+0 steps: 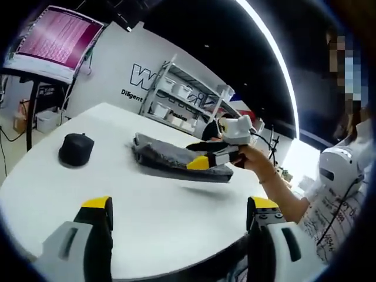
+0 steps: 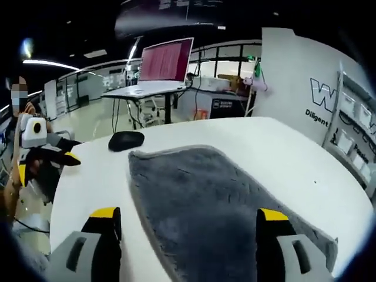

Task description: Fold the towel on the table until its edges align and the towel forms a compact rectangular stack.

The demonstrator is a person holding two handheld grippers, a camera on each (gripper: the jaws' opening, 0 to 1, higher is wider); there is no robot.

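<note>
We find the grey towel lying mid-table, part-folded (edges not yet aligned); further folds remain. Left gripper and right gripper both released, empty.

Towel lying mid-table, right gripper at its near edge; cap apart toward the table's far edge

Black cap on white table; metal shelving behind; pink-lit screen on desk.
</note>
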